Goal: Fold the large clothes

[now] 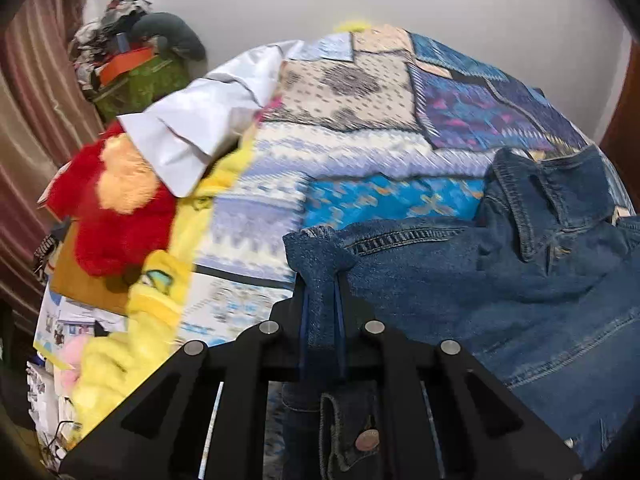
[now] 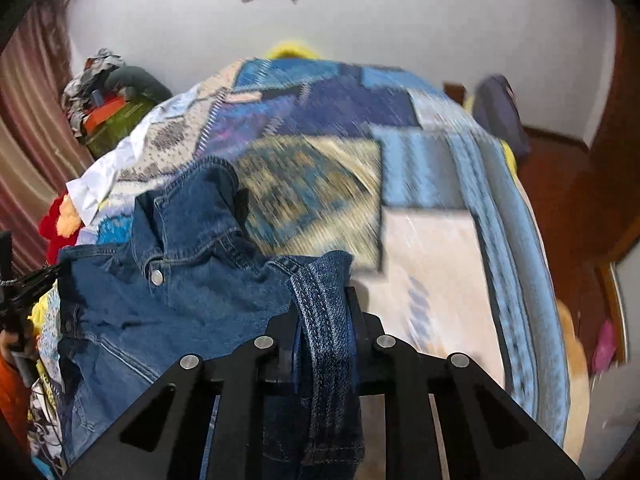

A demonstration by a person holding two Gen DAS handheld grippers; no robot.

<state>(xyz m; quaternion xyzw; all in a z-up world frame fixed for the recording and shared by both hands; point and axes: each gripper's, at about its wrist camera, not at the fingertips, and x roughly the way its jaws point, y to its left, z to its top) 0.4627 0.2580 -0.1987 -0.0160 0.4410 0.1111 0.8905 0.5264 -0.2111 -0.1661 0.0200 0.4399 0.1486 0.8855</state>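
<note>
1. Left wrist view: left gripper (image 1: 323, 300) clamped on denim jacket (image 1: 500, 280) hem — jacket on patchwork quilt (image 1: 360, 152), near right.
2. Right gripper (image 2: 325, 312) clamped on jacket edge — near left.

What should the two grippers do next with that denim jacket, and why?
Probably lift and draw the denim jacket out flat over the patchwork quilt. The left gripper and the right gripper each pinch a bunched edge of it, while its body lies rumpled with the collar crumpled, too untidy to fold yet.
</note>
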